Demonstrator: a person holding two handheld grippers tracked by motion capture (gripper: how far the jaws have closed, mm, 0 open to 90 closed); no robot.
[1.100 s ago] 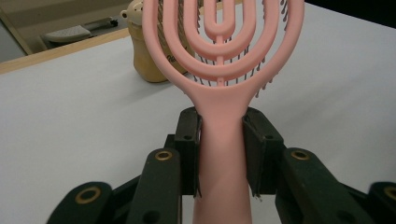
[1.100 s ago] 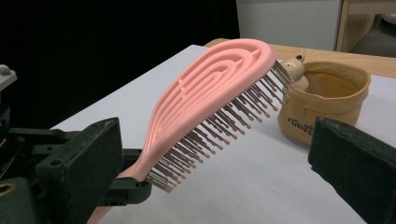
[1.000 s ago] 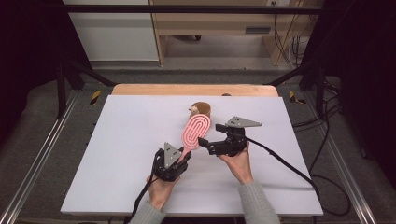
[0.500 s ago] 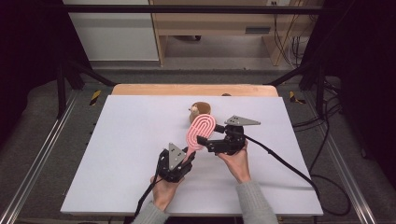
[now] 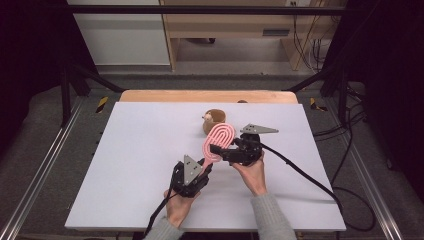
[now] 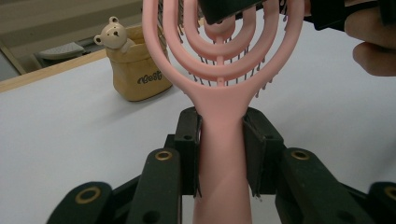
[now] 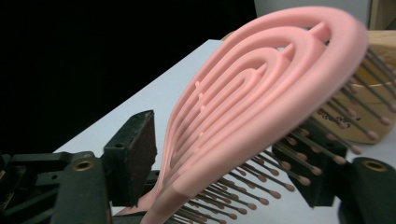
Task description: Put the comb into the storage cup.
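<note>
The white counter [image 5: 135, 165] carries very little. Toward its far edge stands a small tan pot [image 5: 214, 120] with a little bear figure [image 6: 113, 32] at its rim. It is the only other thing near the work. It stands just behind the brush head in the high view, apart from it, and no tool touches it. The rest of the counter around the hands is bare white surface. A black cable [image 5: 310, 177] runs from the right tool across the counter to the right edge.

The pink hairbrush [image 5: 217, 141] is held in the air above the middle of the counter, its handle toward the person and its head pointing away toward the pot.

The left tool [image 5: 202, 167] has the handle firmly: in the left gripper view both black pads press on the two sides of the pink handle, just below the looped head.

The right tool [image 5: 220, 150] comes from the right side to the brush head. Its jaws have just been closing, and the head is between them, the smooth back toward one pad [image 7: 135, 154] and the bristles [image 7: 299, 172] toward the other. A narrow gap shows beside the back, so they do not yet press on it.
</note>
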